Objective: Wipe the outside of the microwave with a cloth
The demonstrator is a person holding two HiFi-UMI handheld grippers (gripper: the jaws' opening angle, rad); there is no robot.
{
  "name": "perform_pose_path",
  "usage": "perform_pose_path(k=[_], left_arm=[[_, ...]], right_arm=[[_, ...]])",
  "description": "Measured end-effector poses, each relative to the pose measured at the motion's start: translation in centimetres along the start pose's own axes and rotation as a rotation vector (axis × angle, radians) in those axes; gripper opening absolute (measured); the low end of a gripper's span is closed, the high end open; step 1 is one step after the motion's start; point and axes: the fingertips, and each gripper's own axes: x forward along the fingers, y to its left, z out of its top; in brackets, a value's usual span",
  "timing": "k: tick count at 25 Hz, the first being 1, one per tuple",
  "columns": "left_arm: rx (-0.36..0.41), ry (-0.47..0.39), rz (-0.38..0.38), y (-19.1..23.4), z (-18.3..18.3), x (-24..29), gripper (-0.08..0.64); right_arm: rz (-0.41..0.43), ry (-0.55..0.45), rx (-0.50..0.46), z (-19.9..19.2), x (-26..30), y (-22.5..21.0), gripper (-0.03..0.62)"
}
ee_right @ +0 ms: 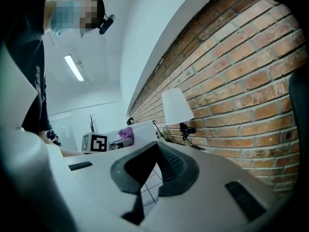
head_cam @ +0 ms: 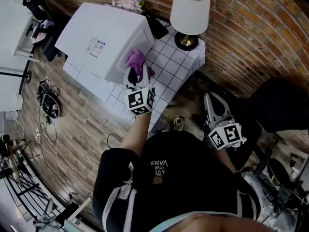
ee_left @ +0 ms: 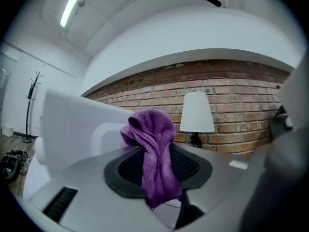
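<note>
brick wall [head_cam: 251, 28] backed a tiled table [head_cam: 174, 66] where the left gripper [head_cam: 137, 77], jaws clamped on a purple cloth [head_cam: 136, 59], pressed it against the side of the white microwave [head_cam: 106, 37], while the right gripper [head_cam: 214, 105] hung well apart, jaws together and empty.

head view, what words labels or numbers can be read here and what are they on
"VANS", upside down, on the person's black shirt; the smaller print under it is too blurred.
The sticker on the microwave: too small to read.
On the left gripper and right gripper: square marker patterns only, no words.
</note>
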Motion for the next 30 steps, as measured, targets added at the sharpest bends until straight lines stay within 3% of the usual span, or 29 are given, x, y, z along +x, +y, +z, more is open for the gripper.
perform_pose_path(k=[7,11,16,30], left_arm=[[-0.010,0.048,0.209,6.7,-2.5,-8.0,0.143],[0.004,0.069,0.247,8.0,-3.5,-9.4,0.143],[0.010,0.072,0.225,7.2,-4.0,-7.5,0.143],[-0.005,0.096,0.078,1.5,-5.1,5.6,0.143]], right_arm=[[0.109,0.034,-0.003,-1.2,1.5,2.3,-0.002],[0.142,0.041,-0.004,-1.4,1.9,3.0,-0.002],[0.111,0.041,0.001,-1.4,1.2,2.1,-0.002],[-0.132,0.051,0.058,-2.4,-3.2,-3.7,-0.003]])
